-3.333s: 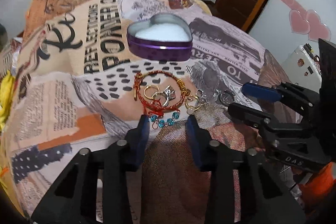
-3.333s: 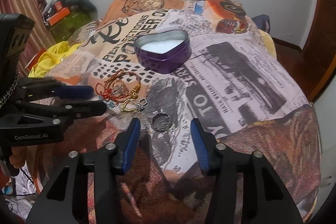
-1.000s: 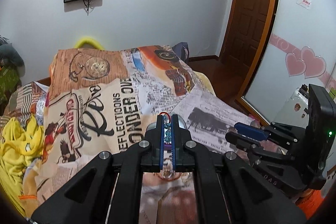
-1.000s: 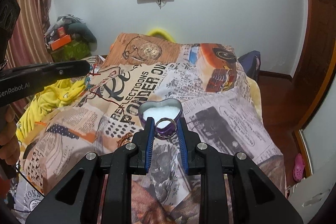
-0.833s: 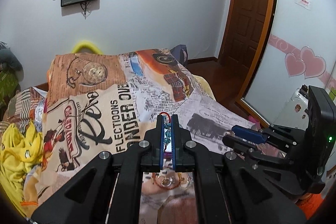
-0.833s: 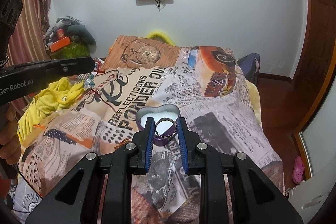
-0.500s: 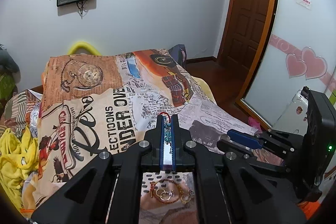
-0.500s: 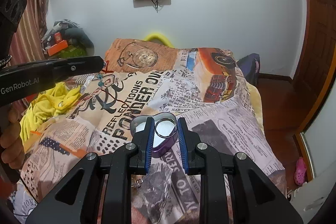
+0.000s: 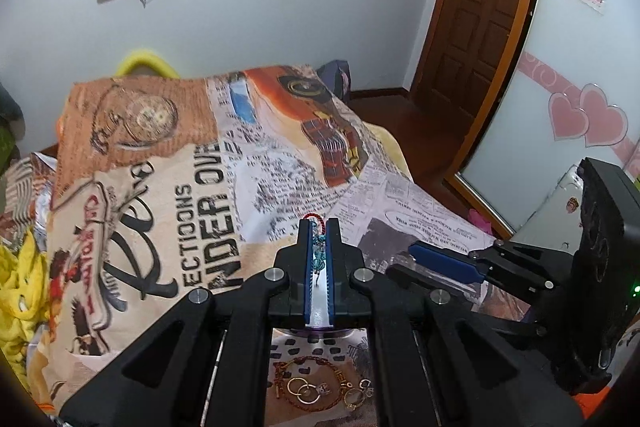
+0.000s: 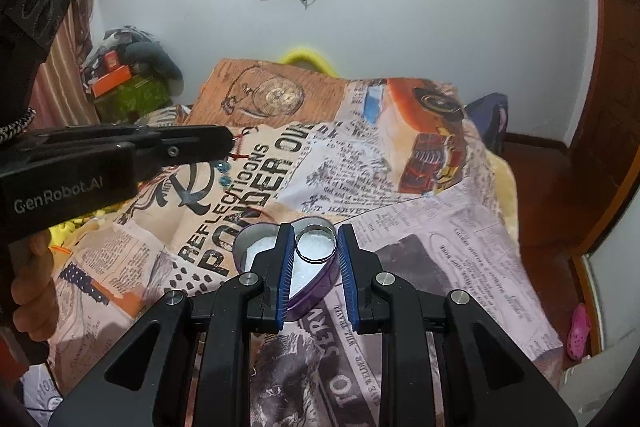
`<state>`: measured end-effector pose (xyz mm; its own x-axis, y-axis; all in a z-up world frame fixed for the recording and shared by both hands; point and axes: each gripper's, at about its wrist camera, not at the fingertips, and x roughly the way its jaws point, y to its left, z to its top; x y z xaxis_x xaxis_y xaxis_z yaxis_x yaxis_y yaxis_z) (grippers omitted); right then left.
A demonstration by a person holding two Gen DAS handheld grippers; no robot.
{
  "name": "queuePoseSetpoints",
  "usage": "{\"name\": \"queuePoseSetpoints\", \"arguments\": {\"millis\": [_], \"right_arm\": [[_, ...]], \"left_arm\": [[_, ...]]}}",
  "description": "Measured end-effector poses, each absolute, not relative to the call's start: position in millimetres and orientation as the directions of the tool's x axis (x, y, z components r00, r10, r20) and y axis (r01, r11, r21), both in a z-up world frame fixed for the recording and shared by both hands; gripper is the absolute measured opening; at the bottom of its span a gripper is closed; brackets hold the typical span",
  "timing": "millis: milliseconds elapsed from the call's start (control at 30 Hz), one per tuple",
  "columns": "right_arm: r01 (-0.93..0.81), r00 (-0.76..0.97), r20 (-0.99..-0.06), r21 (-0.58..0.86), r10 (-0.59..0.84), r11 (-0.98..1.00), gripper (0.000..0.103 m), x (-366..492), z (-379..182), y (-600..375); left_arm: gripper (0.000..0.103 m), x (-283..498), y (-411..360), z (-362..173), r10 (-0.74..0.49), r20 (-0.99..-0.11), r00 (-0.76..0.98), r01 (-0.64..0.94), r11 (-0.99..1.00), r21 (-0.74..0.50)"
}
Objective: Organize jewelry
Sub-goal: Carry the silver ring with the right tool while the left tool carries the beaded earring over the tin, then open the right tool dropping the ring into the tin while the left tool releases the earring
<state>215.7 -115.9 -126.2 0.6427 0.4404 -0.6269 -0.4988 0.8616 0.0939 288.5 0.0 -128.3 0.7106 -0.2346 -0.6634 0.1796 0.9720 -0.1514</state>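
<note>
My left gripper is shut on a red cord bracelet with blue beads; its red loop pokes out past the tips. In the right wrist view the left gripper hangs above the bed at left, the beads dangling from it. My right gripper is shut on a silver ring, held just above the purple heart-shaped tin with its white lining. In the left wrist view the tin is mostly hidden under my fingers, and the right gripper is beside them.
More jewelry, a red-gold bracelet and several rings, lies on the printed blanket near me. A yellow cloth sits at the bed's left edge. A person's hand holds the left gripper. A wooden door stands at right.
Both grippers, open over the jewelry at first, now each hold a piece. Over the last second both moved forward and down; the tin slid under the right fingertips.
</note>
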Motion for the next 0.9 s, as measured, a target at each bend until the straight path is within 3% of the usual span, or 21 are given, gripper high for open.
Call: {"name": "queuePoseSetpoints", "arguments": {"millis": [333, 633, 900], "right_arm": [[-0.525, 0.593, -0.669, 0.099, 0.447, 0.845, 0.02, 228.1, -143.5, -108.1], [-0.558, 0.519, -0.725, 0.114, 0.453, 0.822, 0.02, 242.6, -161.6, -97.4], [-0.586, 0.484, -0.747, 0.11, 0.456, 0.803, 0.02, 246.7, -167.6, -87.7]], "left_arm": [[0.004, 304.9, 0.7, -166.4, -0.24, -0.735, 0.634, 0.18, 0.97, -0.162], [0.004, 315.6, 16.2, -199.0, -0.303, -0.786, 0.538, 0.168, 0.953, -0.253], [0.004, 316.3, 12.1, -205.6, -0.252, -0.805, 0.538, 0.173, 0.967, -0.186]]}}
